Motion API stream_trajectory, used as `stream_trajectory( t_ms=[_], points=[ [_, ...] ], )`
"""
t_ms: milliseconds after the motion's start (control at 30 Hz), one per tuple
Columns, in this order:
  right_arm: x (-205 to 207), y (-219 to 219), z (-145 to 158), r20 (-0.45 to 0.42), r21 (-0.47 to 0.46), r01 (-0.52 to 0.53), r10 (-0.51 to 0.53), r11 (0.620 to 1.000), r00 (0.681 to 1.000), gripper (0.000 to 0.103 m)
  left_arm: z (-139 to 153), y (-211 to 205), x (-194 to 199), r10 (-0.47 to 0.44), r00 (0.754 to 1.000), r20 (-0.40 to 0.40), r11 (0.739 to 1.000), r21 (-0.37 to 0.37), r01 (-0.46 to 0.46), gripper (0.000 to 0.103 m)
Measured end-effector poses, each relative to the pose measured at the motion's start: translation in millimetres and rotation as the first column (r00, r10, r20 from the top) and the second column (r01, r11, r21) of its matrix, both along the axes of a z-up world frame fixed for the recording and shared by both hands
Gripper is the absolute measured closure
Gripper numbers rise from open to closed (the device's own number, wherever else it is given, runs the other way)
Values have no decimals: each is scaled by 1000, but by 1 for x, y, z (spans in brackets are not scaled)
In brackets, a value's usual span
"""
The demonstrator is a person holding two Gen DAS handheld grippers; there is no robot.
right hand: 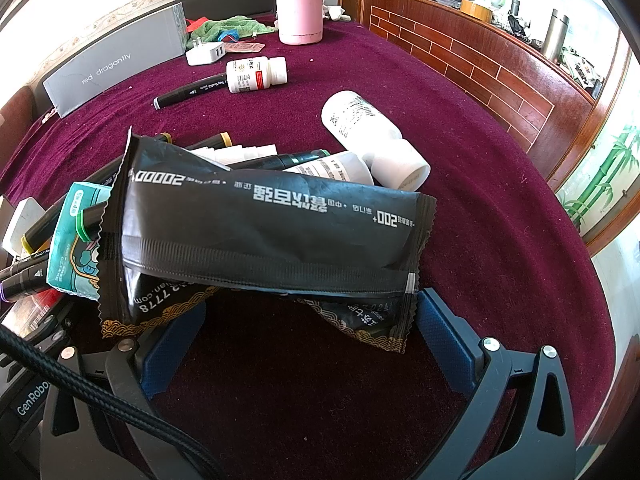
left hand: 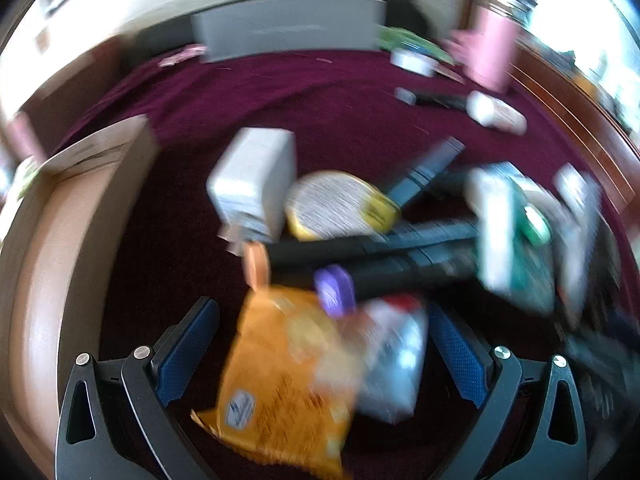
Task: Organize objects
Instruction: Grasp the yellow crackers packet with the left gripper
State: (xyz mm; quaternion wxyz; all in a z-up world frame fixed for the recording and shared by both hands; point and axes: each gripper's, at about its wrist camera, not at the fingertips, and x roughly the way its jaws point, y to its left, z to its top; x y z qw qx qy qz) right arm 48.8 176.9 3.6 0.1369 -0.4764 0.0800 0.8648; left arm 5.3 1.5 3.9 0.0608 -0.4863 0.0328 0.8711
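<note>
Up close, the right claw (right hand: 308, 344) stood wide, its blue pads either side of a black snack packet (right hand: 264, 236) that lay across the gap, with a second black packet (right hand: 360, 322) just beneath it; whether the pads touched either packet could not be told. Behind it the pile crowded together: black markers (right hand: 36, 232), a teal tissue pack (right hand: 70, 248), and two white bottles (right hand: 376, 140) lying on their sides. Beyond the pile the maroon bench (right hand: 500, 200) lay open toward its curved right edge, and a marker (right hand: 188, 90), a small pill bottle (right hand: 256, 74), a white charger (right hand: 206, 54), a grey box (right hand: 116, 60) and a pink flask (right hand: 300, 0) sat well apart along the far side.

The left claw (left hand: 320, 344) also stood wide, in a blurred view, with an orange packet (left hand: 280, 392) and a silver packet (left hand: 394, 364) between its fingers; contact could not be told. A cardboard box (left hand: 64, 240) rose at the left edge, with bare cloth between it and the pile.
</note>
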Motion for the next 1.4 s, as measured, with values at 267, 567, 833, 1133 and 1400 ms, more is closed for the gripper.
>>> stream_trajectory(
  t_ms=[267,567,833,1133,1400],
  points=[
    [3,7,1,-1,-3,0,0,1000,1000,0,21,-5,71,-384,923,-29,916,113,385,5],
    [2,5,1,0,-1,-1,1,1000,1000,0,23,-27,60,-283,958,-41,956,70,285,5],
    [1,6,2,0,-1,-1,1,1000,1000,0,6,9,67,-314,949,17,949,-22,314,9],
    [4,7,2,2,5,2,-2,1000,1000,0,2,11,63,-284,958,30,959,-11,284,1],
    [5,1,1,10,-17,-87,87,996,996,0,2,13,63,-281,959,30,959,-11,282,1]
  ],
)
